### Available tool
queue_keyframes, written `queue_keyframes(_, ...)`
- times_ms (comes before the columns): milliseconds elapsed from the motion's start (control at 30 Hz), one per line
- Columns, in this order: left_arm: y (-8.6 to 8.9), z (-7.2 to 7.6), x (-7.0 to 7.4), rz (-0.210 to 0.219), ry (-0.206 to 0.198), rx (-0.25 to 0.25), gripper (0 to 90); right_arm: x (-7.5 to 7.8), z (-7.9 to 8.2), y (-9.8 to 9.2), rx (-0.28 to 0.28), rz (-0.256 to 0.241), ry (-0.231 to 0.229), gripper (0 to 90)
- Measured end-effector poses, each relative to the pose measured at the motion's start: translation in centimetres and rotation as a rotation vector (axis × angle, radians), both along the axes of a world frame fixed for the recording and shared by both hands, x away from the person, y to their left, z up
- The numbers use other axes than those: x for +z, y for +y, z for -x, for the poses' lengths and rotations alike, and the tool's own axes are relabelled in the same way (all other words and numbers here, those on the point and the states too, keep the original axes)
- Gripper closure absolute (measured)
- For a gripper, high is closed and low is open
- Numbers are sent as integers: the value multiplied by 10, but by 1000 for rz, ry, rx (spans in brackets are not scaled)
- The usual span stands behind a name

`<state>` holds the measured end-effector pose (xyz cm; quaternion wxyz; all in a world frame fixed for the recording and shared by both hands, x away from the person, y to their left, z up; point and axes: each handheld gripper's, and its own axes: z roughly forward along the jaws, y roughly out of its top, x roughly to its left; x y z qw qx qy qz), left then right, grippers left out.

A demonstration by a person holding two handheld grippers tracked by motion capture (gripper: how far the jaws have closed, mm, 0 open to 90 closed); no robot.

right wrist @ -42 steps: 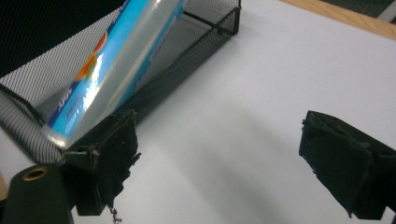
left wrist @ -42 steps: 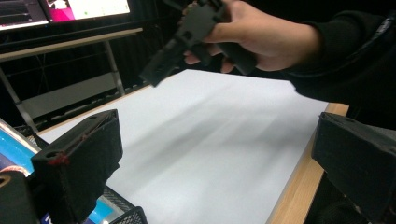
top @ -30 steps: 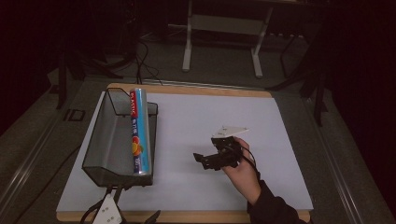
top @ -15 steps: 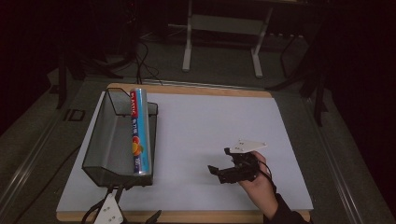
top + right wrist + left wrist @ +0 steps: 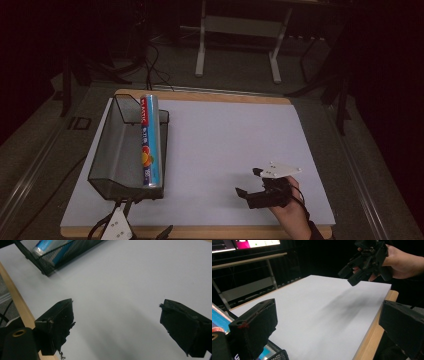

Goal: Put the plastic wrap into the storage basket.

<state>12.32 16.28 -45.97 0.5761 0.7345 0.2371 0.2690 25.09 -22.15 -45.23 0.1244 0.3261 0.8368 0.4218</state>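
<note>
The foil roll (image 5: 150,141) lies in the black mesh basket (image 5: 111,159) along its right wall, near the left edge of the table (image 5: 225,130). The right gripper (image 5: 247,190) (jaws wide apart, empty) hovers near the front right corner — the left gripper (image 5: 145,235) sits at the front edge, also released.

Each hand-held gripper is black: the right hand-held gripper (image 5: 248,181) wears a grey three-cornered plate with dark screw dots; the left hand-held gripper (image 5: 332,322) has blocky, scuffed jaws.

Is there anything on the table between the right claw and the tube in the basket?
Nothing visible lies on the bare table between the open right claw and the tube. The mesh basket holds the tube, whose far end leans on the rim.
</note>
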Motion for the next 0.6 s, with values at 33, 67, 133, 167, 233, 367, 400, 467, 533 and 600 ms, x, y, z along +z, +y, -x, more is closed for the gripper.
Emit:
queue_keyframes(33,0,0,0,0,0,0,28,0,2,-2,-10,4,-10,113)
queue_keyframes(67,0,0,0,0,-1,0,28,0,2,-2,-10,4,-10,113)
queue_keyframes(133,0,0,0,-1,-3,-1,28,0,5,-7,-18,4,-18,113)
queue_keyframes(167,0,0,0,-1,-3,-1,28,0,5,-7,-18,4,-18,113)
queue_keyframes(233,0,0,0,0,-2,1,28,-2,9,-12,-24,8,-27,113)
queue_keyframes(367,0,0,0,1,-5,2,28,-4,9,-17,-41,7,-45,113)
queue_keyframes(400,0,1,1,6,-6,3,28,-4,9,-17,-44,5,-45,113)
queue_keyframes(467,1,1,1,6,-6,4,28,-5,6,-18,-53,-2,-46,114)
queue_keyframes(533,1,1,1,7,-8,4,28,-6,5,-20,-54,-18,-42,113)
queue_keyframes(600,1,1,1,6,-8,4,28,-7,3,-21,-62,-20,-51,114)
